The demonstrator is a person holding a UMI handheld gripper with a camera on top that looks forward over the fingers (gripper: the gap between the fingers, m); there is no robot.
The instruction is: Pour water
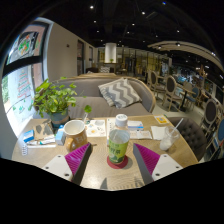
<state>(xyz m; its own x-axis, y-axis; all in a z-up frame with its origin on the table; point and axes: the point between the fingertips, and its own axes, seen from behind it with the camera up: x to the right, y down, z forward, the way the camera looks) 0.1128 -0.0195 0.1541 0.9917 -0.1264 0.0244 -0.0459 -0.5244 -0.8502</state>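
The gripper hovered low over a light wooden table, its two fingers spread wide apart, the magenta pads facing inward. Between the fingers, with a clear gap at each side, stood a small plastic water bottle upright on the table, wearing a green label and a white cap. Nothing was clamped; the bottle rested on its own base.

Just to the left of the bottle and a little farther back sat a pale cream mug. Beyond it, papers or menus lay flat across the tabletop. At the table's left end a leafy green plant rose beside a bright window.

Behind the table stood a grey sofa carrying a cushion with a zigzag pattern. Farther off, the room opened into a dim café space with chairs and ceiling lights.
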